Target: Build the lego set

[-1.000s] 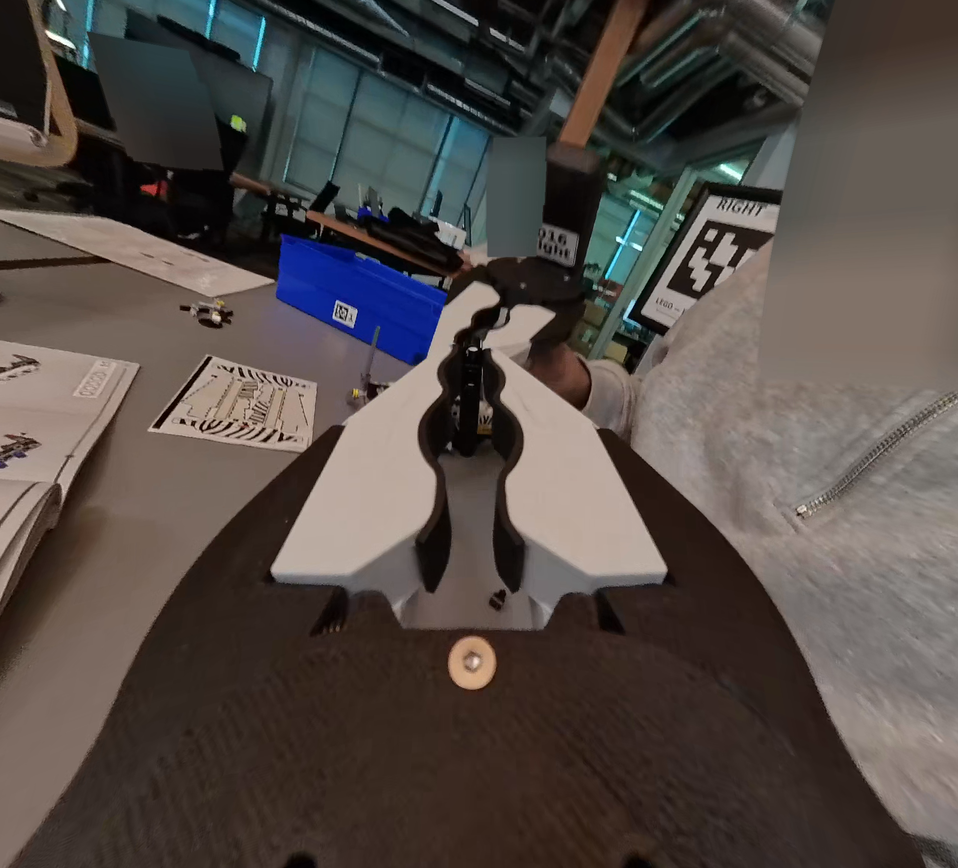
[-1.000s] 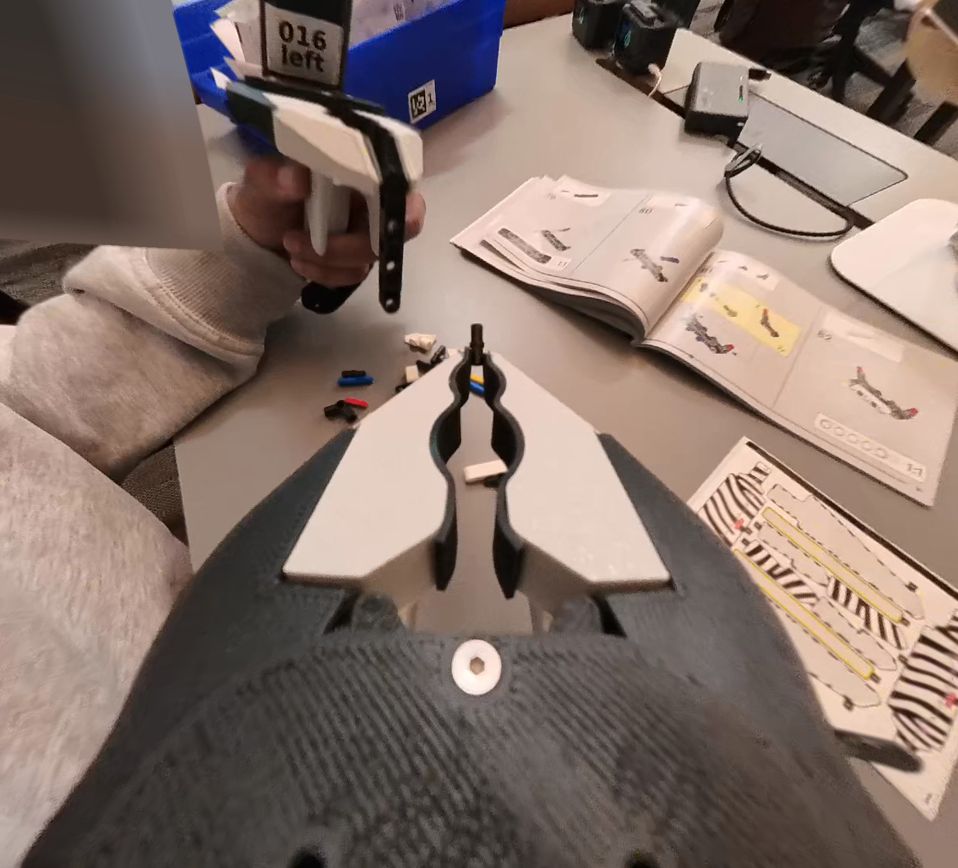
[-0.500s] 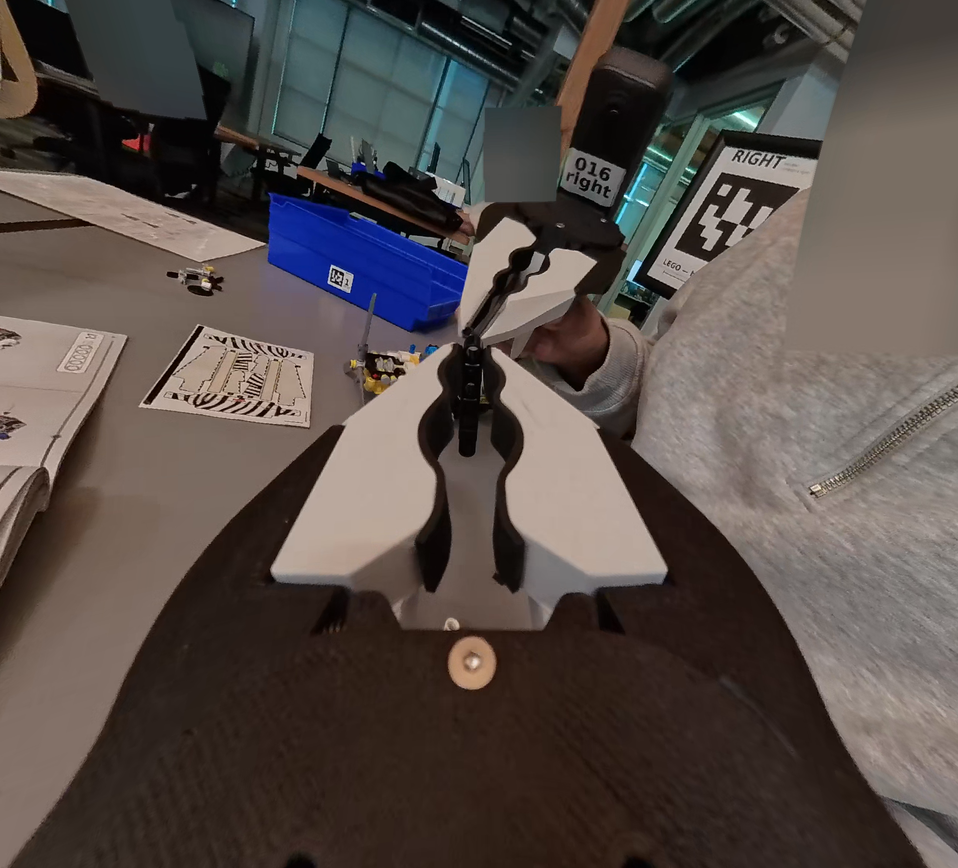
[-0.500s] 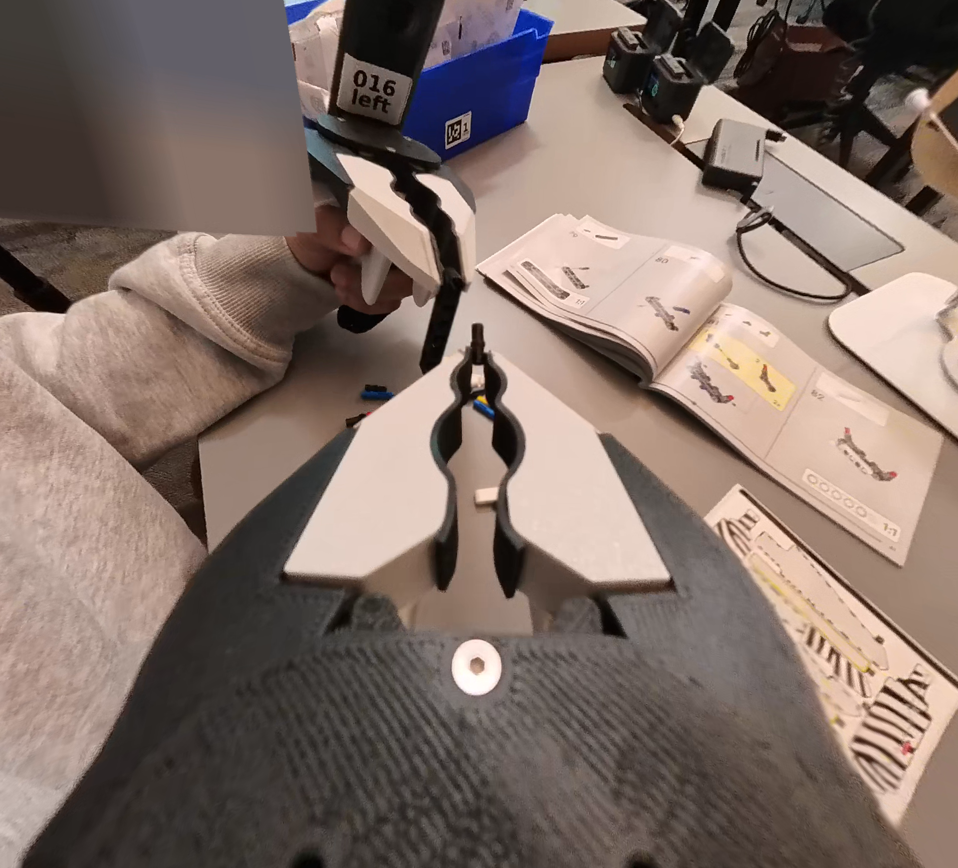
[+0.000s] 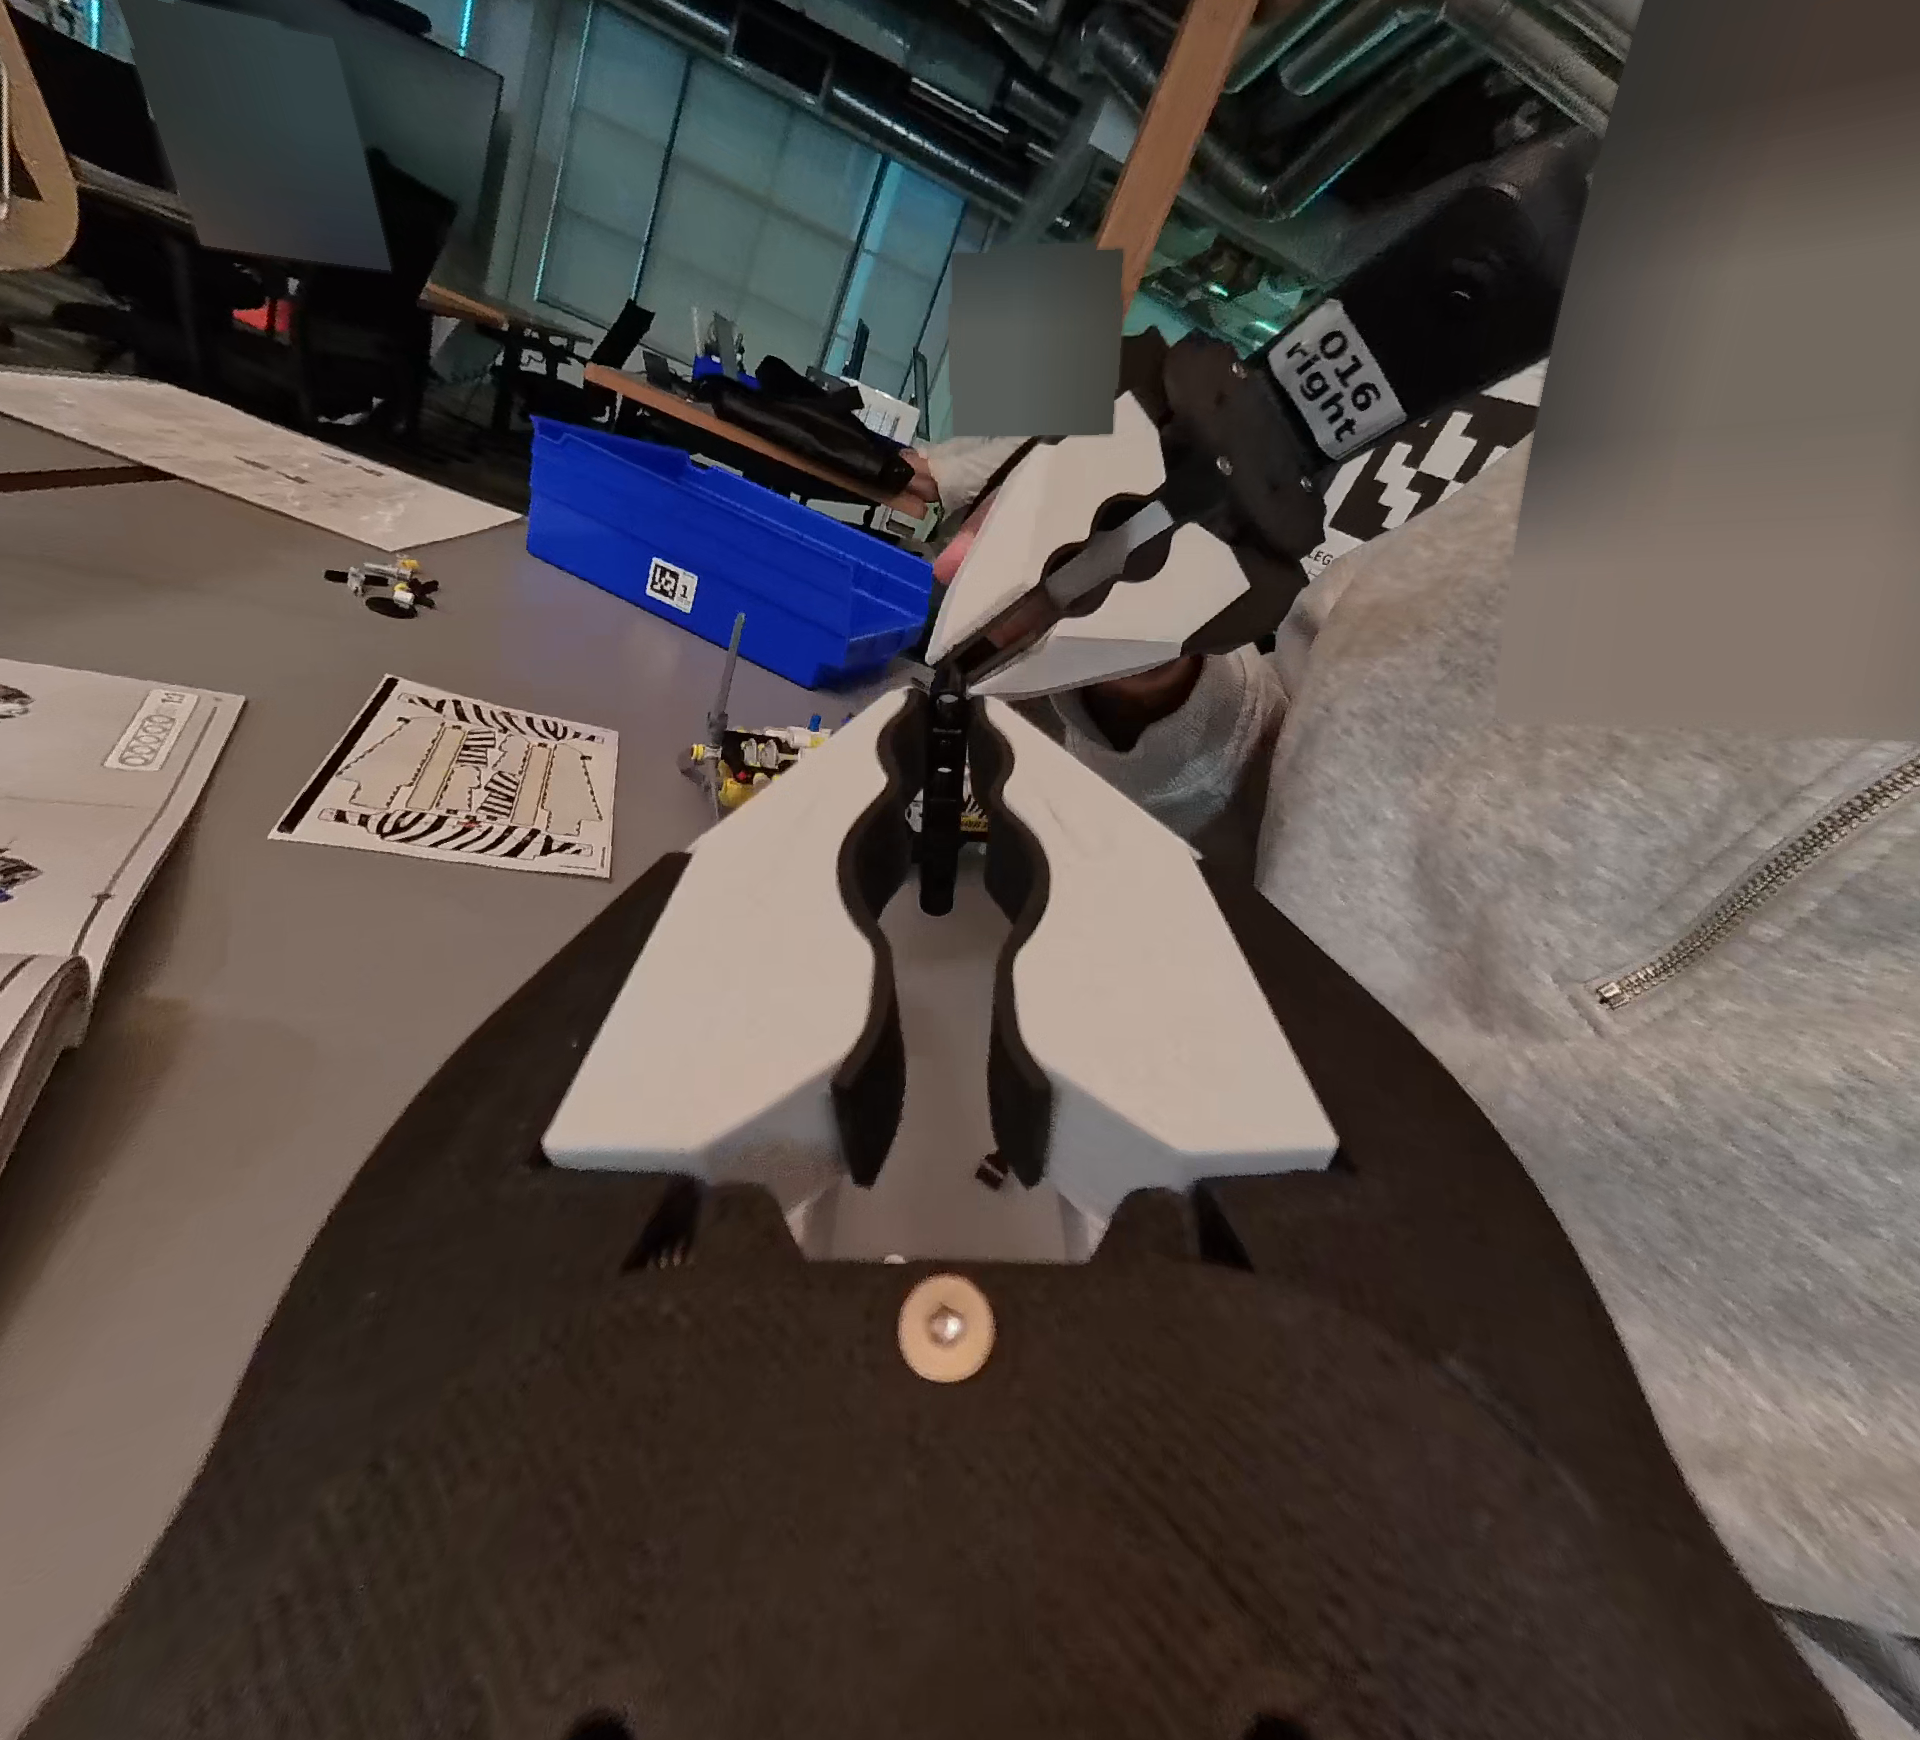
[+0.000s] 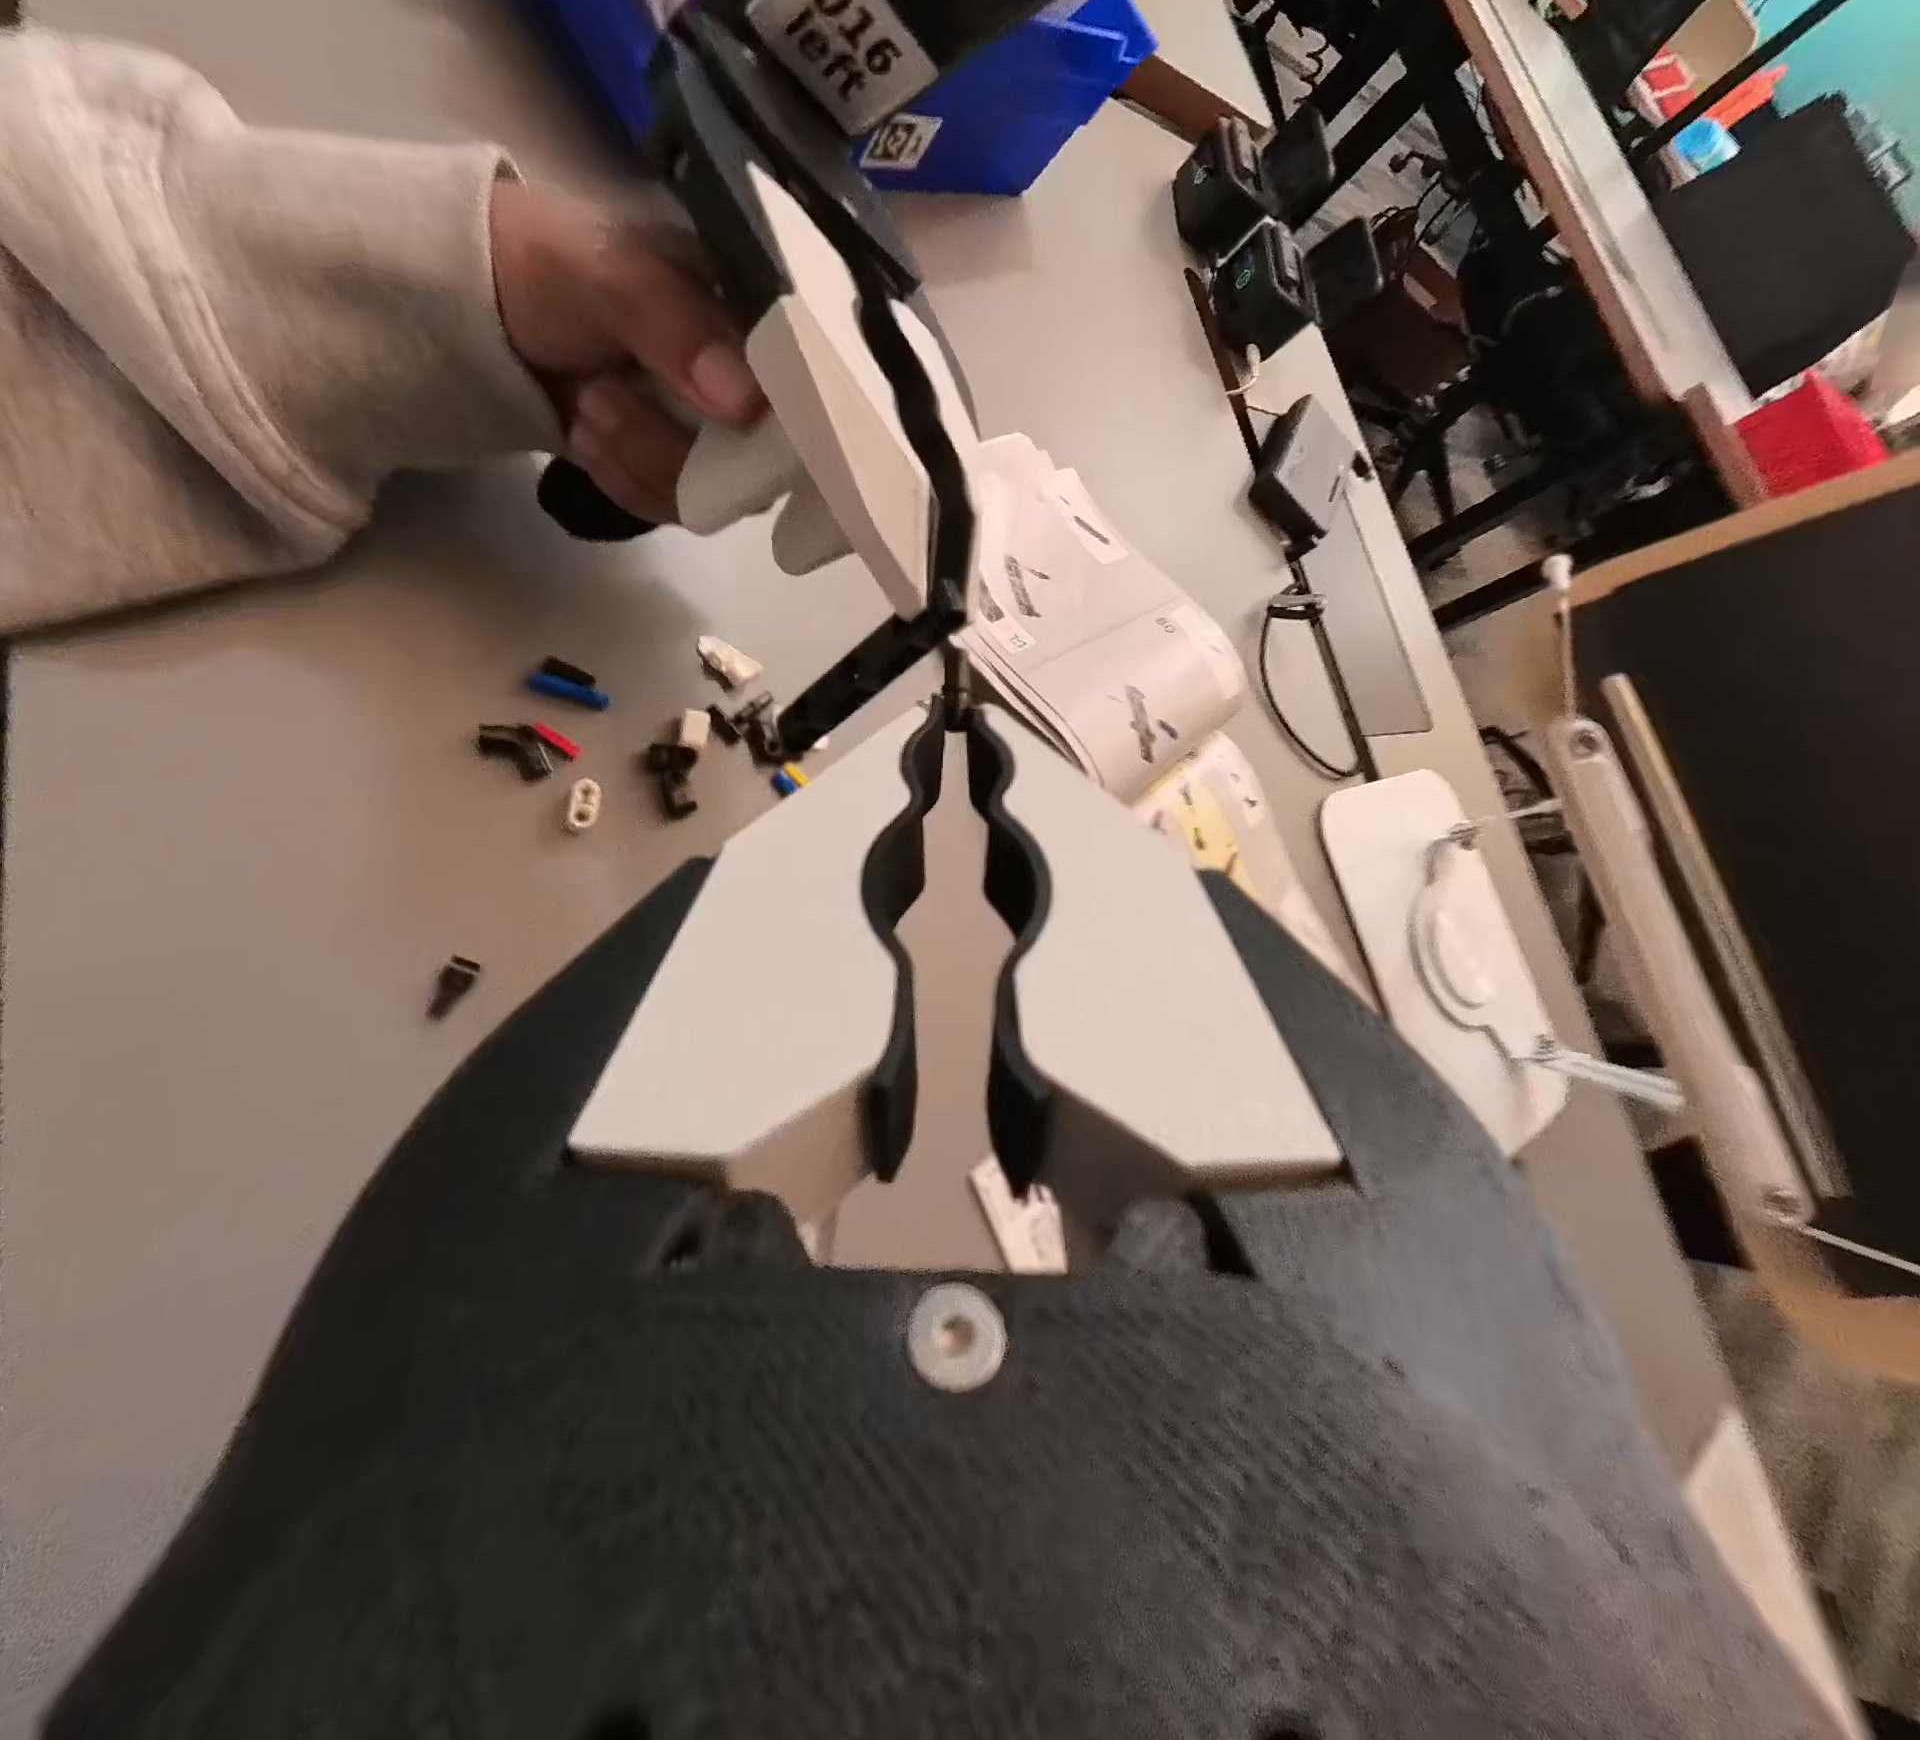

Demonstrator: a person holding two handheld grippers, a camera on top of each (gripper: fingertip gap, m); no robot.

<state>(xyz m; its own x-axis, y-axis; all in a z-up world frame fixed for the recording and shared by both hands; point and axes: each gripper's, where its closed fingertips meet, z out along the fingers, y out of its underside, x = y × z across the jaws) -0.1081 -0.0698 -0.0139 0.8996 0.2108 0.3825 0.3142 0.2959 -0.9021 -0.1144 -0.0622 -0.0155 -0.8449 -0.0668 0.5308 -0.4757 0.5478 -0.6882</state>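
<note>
Lab-style workshop: exposed ceiling ducts [image 5: 1475, 7], blue parts bin [image 5: 727, 547], worktables [image 6: 1496, 59].

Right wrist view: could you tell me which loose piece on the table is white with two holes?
The small white link, lying flat among black, blue and red pieces; nothing else there shows two holes.

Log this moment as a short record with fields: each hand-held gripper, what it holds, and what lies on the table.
left hand-held gripper: shut on a long black beam
right hand-held gripper: shut on a small black pin
contact: pin tip meets the beam's upper end, above the table
loose pieces: scattered on the table below the beam
instruction booklet: open, beyond the grippers
sticker sheet: flat on the table
blue bin: at the far side
</note>
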